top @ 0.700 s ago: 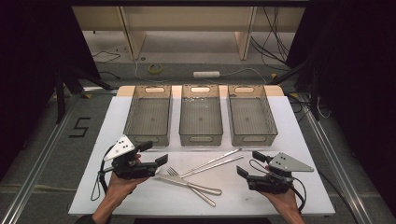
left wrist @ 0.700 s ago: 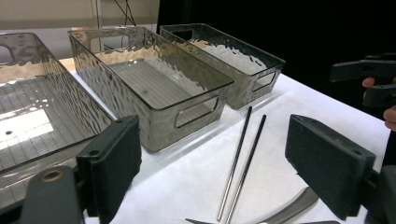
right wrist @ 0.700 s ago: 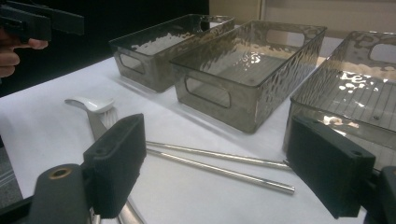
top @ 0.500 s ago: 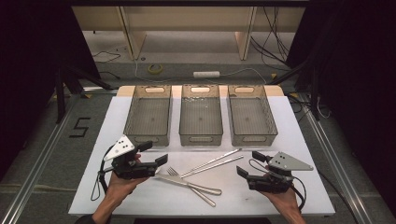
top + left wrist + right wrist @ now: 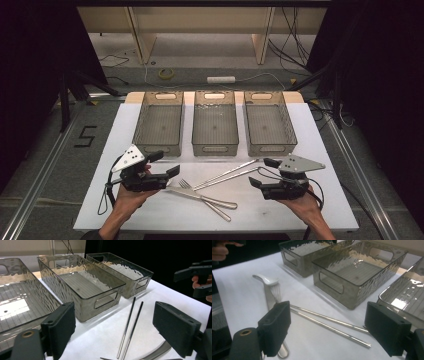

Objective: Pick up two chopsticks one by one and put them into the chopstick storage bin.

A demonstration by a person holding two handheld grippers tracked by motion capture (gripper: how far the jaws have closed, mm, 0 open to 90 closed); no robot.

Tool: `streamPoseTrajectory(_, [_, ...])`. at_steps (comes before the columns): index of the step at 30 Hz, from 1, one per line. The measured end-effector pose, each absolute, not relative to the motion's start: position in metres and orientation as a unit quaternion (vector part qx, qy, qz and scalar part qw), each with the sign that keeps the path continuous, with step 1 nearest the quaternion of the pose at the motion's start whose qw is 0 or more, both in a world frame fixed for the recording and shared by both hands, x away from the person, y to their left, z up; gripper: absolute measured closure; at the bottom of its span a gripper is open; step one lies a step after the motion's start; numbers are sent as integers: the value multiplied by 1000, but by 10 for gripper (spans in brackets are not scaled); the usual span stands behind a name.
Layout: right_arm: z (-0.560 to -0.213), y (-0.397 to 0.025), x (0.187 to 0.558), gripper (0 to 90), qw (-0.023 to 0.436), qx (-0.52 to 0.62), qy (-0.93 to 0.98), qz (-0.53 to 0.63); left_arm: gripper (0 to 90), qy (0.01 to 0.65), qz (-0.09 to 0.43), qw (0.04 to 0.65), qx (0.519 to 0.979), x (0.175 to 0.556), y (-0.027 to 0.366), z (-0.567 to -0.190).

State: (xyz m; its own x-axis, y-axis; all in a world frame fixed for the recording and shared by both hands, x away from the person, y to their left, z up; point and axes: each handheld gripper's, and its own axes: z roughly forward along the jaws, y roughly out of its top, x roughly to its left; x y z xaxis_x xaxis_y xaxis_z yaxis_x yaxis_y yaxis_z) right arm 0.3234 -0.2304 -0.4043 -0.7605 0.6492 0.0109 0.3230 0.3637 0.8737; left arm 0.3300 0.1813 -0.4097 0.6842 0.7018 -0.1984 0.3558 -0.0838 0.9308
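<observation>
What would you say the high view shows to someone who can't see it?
A person holds a left hand-held gripper and a right hand-held gripper, both open, beside chopsticks, a fork and a knife. Three bins sit behind.

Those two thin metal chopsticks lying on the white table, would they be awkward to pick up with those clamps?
Probably a bit. The metal chopsticks look thin, round and polished, so they may roll when nudged and could slip between the flat pads of a hand-held gripper. They look rigid, so they shouldn't bend. They lie flat on the white table, leaving little room underneath.
</observation>
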Motion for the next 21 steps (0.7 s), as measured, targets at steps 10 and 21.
streamPoseTrajectory(10, [-390,-215,347,244,165,254,869,392,180,367,152,569,720,330,181,-410])
streamPoseTrajectory(21, [-388,-191,379,263,146,214,910,323,180,366,153,569,720,329,182,-410])
